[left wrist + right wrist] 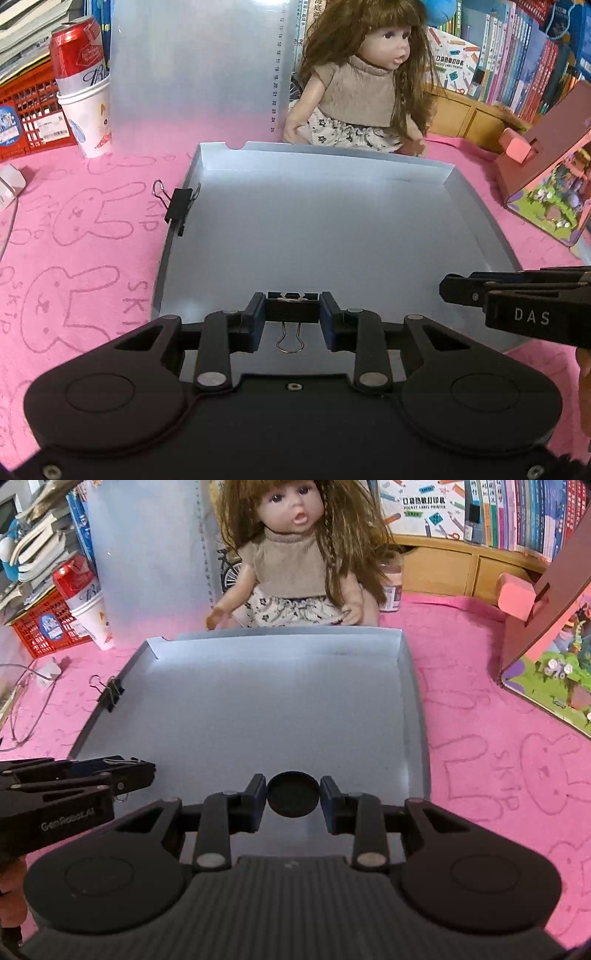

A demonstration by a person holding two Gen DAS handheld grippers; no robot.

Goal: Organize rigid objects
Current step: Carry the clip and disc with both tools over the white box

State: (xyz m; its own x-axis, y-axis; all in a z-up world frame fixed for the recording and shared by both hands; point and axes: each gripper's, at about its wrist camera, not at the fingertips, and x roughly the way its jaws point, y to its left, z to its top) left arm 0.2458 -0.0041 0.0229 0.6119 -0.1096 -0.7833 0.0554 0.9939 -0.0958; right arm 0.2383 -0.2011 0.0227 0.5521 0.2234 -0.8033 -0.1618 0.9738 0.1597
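Pink cloth point(92, 258), doll point(364, 77) behind tray point(332, 221)

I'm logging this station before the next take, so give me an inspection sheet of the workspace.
Surface: pink bunny-print cloth, no spills seen.
Job's things: grey tray, nothing lying inside; binder clip clamped on its left wall.
Clutter: doll behind the tray, red can in a paper cup, red crate, pink cardboard house.
Grippers: left claw shut on a second binder clip; right claw shut on a round black cap; both over the tray's near edge.
Cables: thin wire at far left.
Surroundings: bookshelf.
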